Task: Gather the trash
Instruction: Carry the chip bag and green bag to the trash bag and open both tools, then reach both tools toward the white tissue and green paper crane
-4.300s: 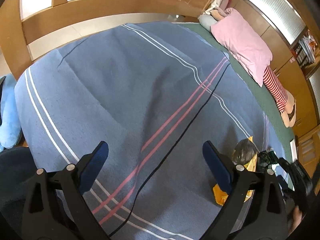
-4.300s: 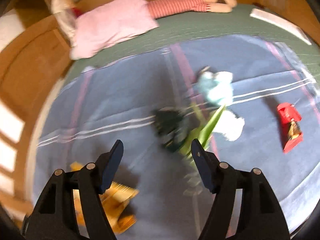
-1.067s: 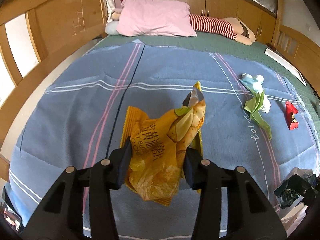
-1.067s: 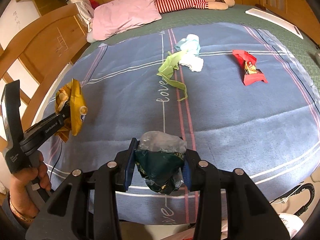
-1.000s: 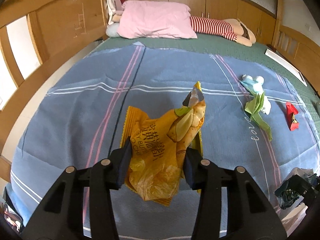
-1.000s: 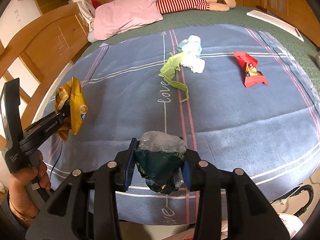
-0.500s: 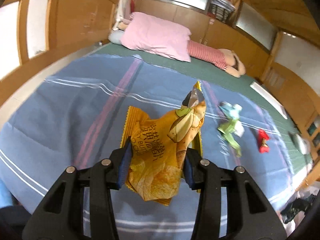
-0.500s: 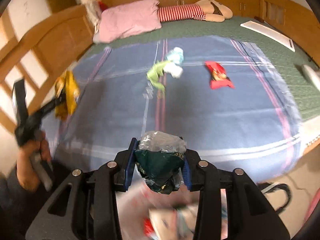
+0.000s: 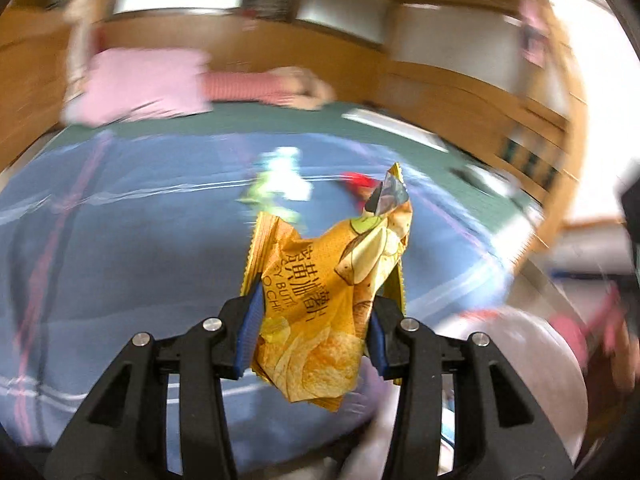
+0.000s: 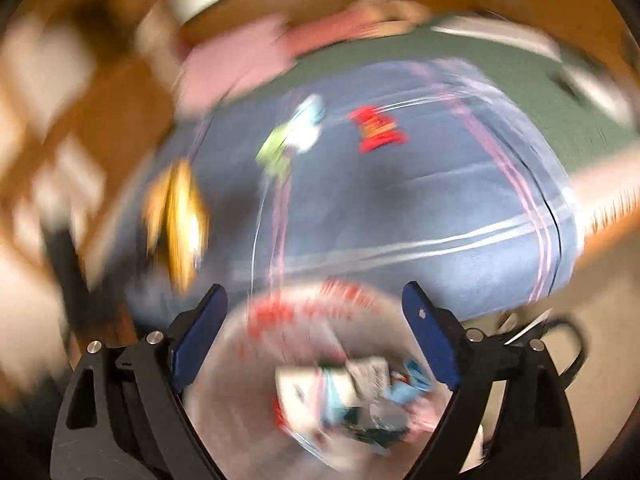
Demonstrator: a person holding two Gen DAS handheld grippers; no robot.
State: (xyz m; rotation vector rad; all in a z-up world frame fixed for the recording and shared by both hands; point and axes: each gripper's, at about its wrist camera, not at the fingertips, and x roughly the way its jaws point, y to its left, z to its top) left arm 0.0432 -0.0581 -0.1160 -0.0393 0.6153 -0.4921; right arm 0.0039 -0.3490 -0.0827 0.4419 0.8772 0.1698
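Observation:
My left gripper is shut on a crumpled yellow chip bag, held up in front of the bed. That bag shows blurred in the right wrist view. My right gripper is open and empty above a clear trash bag with several wrappers inside. On the blue blanket lie a red wrapper, a green wrapper and pale tissue. Both views are motion-blurred.
The trash bag also shows at the lower right of the left wrist view. A pink pillow and a striped doll lie at the bed's head. Wooden bed frame stands at the left; a black cable lies on the floor.
My right gripper has opened; the dark green bag it held is gone from its jaws, and the trash bag now lies below it. My left gripper has swung right, still holding the chip bag.

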